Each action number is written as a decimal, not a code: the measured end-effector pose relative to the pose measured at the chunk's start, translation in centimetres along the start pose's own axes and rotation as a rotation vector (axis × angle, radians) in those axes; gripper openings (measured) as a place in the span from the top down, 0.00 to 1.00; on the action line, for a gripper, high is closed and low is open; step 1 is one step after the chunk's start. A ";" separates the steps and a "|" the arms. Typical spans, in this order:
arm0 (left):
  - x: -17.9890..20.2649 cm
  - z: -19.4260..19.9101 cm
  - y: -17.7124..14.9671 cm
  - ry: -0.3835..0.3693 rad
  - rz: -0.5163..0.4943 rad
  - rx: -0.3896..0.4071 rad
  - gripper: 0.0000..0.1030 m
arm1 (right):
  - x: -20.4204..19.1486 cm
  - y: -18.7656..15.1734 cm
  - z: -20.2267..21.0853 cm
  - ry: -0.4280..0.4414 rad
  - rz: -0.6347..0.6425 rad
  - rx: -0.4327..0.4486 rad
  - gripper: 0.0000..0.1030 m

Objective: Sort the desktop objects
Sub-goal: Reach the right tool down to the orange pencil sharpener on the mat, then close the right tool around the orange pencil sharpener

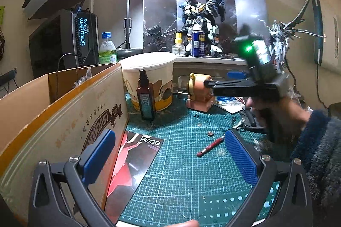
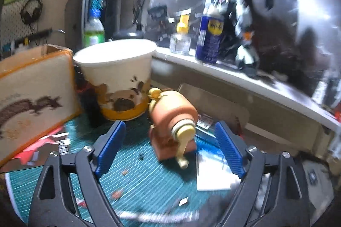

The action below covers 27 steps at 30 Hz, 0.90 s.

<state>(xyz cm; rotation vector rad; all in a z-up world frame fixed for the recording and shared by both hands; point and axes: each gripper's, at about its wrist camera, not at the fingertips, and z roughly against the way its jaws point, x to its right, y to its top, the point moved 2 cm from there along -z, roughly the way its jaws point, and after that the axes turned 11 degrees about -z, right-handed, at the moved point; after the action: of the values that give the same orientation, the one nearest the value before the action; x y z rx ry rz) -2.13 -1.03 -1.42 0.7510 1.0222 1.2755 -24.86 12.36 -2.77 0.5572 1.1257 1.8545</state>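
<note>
My left gripper (image 1: 170,155) hangs open over the green cutting mat (image 1: 191,173) with nothing between its blue pads. A red craft knife (image 1: 210,147) lies on the mat just ahead of its right pad, and an RG29 booklet (image 1: 136,160) lies by its left pad. My right gripper (image 2: 170,143) stands open, blurred. An orange pencil sharpener (image 2: 172,118) with a yellow crank sits just ahead, its crank between the pads without touching them. From the left wrist view, the right gripper (image 1: 219,80), held by a hand, reaches the sharpener (image 1: 199,91).
A tall cardboard box (image 1: 53,120) stands at the left. A paper bucket (image 1: 149,75) and a dark spray bottle (image 1: 146,96) stand behind the mat. A shelf (image 2: 245,75) carries a blue spray can (image 2: 210,37), a small bottle (image 2: 181,39) and a model robot (image 1: 202,18). Small scraps dot the mat.
</note>
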 end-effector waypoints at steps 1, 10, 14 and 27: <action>0.0 -0.2 0.0 0.004 -0.001 -0.003 0.00 | 0.3 0.1 -1.5 0.008 -0.001 -0.015 0.15; 0.3 -1.4 0.0 0.005 -0.003 -0.030 0.00 | 1.5 0.2 -7.3 0.104 -0.068 -0.081 0.15; 0.6 -1.2 0.1 -0.006 -0.005 -0.024 0.00 | 1.7 0.5 -8.5 0.117 -0.095 -0.113 0.27; -0.3 0.2 0.7 -0.017 0.016 0.004 0.00 | 0.7 0.1 -7.1 0.113 -0.102 -0.091 0.31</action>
<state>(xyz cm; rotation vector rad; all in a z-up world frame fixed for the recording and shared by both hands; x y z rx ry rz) -2.24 -1.16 -0.72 0.7733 1.0070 1.2798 -30.42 9.53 -6.20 0.3397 1.1158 1.8571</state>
